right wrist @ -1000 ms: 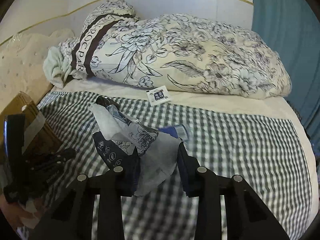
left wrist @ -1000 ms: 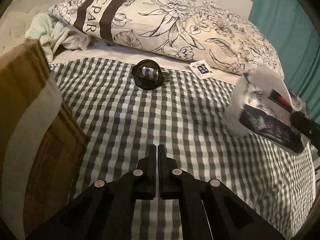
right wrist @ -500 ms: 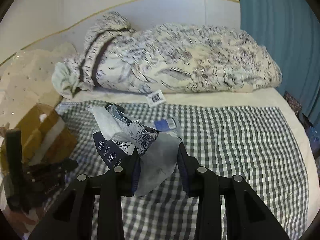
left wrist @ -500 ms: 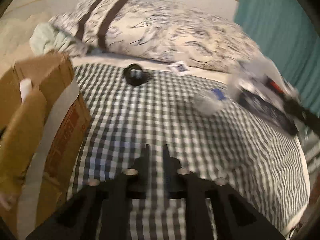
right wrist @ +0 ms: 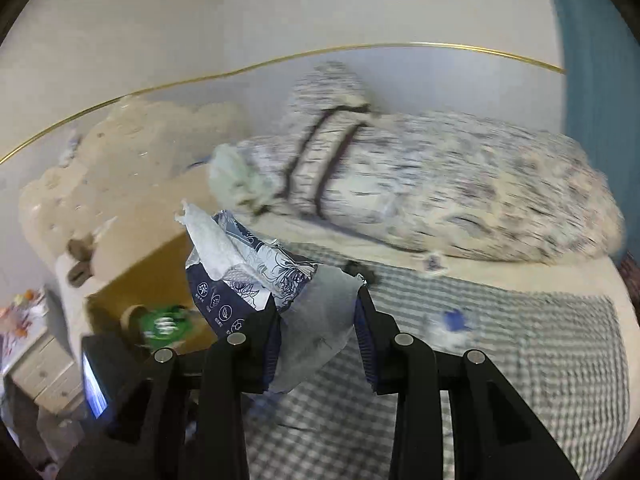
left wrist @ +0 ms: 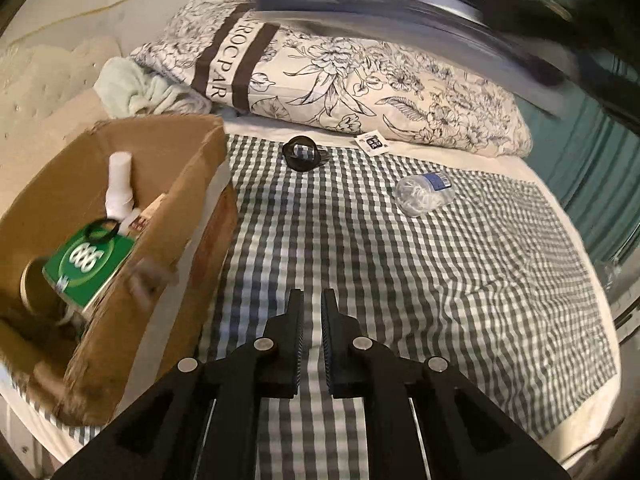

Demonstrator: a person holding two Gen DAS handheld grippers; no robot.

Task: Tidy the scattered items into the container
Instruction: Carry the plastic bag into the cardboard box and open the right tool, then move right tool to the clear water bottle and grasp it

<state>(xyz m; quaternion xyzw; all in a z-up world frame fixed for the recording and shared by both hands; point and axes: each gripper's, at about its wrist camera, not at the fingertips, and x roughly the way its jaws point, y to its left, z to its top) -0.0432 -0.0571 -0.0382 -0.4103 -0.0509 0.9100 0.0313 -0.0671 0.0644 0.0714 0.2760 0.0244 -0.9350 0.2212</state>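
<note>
My right gripper (right wrist: 318, 316) is shut on a blue-and-white tissue pack (right wrist: 256, 276) with a tissue sticking out, held in the air; it streaks blurred across the top of the left wrist view (left wrist: 400, 12). The open cardboard box (left wrist: 188, 168) stands on the bed at left, holding a green pack (left wrist: 86, 264) and a white bottle (left wrist: 118, 184); it also shows in the right wrist view (right wrist: 160, 276). My left gripper (left wrist: 311, 308) is nearly shut and empty, above the checked sheet. A crushed clear bottle (left wrist: 424, 194) and a black round object (left wrist: 301, 153) lie on the sheet.
A large floral pillow (left wrist: 360, 80) and a pale green cloth (left wrist: 136, 92) lie at the head of the bed. A small white tag (left wrist: 371, 143) sits by the pillow. A teal curtain (left wrist: 600, 152) hangs at right. The bed edge runs along the right.
My right gripper has lifted the tissue pack up and swung left toward the box. My left gripper has pulled back and risen, bringing the box's inside into view.
</note>
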